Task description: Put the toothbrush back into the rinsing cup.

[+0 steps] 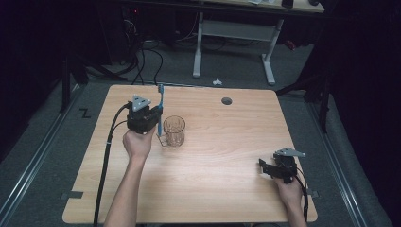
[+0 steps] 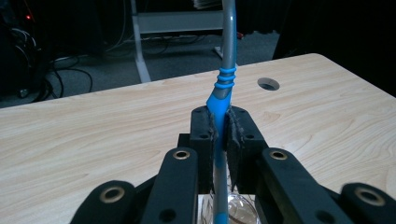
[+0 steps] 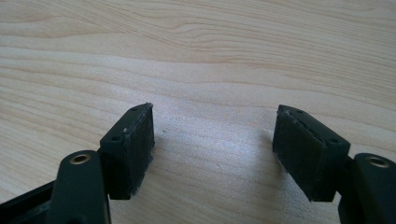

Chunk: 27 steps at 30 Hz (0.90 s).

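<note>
My jaws on the left gripper (image 1: pixel 158 117) are clamped on the blue toothbrush (image 1: pixel 161 106), gripping its handle partway up; in the left gripper view the pads press flat against the blue part of the handle (image 2: pixel 219 140) while the grey neck rises out of the top of the picture. In the high view the brush stands nearly upright, head up, just beside the clear glass cup (image 1: pixel 174 130), which sits on the wooden table (image 1: pixel 222 156) left of centre. The lower end of the brush comes down by the cup's near-left edge, and in the left gripper view I can make out the glass rim (image 2: pixel 233 210) right under my jaws, but I cannot tell whether the tip is inside the cup or just outside its wall. My right gripper (image 1: pixel 265 169) rests low at the right near corner of the table, well apart from cup and brush, its jaws spread wide with nothing but bare wood between them (image 3: pixel 215 154). As I judge it, the work is standing the brush in the cup: the pick-up is done and the brush has been brought to the cup, so the job looks well past halfway. What is left is to make sure the tip is inside the glass, lower it, loosen my grip, and draw the left hand (image 1: pixel 138 143) clear without tipping the cup.
</note>
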{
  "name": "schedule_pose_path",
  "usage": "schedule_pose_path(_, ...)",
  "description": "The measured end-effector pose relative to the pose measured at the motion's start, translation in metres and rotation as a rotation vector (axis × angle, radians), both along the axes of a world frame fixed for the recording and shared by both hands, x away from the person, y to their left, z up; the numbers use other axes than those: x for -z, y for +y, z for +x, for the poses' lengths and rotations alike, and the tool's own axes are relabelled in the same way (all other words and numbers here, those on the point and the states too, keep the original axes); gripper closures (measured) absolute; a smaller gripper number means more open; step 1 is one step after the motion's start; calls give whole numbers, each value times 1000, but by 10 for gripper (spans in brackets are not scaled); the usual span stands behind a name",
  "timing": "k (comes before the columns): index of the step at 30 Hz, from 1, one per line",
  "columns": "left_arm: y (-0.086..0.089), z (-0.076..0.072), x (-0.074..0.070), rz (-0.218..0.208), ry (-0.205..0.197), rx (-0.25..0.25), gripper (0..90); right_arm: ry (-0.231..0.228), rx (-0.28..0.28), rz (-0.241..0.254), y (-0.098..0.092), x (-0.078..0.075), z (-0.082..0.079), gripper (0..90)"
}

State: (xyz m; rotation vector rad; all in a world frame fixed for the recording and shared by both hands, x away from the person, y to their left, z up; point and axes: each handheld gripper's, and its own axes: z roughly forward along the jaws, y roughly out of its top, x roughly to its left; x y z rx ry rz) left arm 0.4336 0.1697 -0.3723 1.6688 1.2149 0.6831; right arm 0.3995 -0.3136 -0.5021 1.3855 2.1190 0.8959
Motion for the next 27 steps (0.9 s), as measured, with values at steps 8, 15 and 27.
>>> schedule_pose_path(8,-1,5,4,1,-1,-10,816,0,0,-1,0,0,0,299)
schedule_pose_path(15,-4,6,7,16,6,-2,816,0,0,0,0,0,0,299)
schedule_pose_path(27,-3,3,12,24,25,4,814,0,0,0,0,0,0,299)
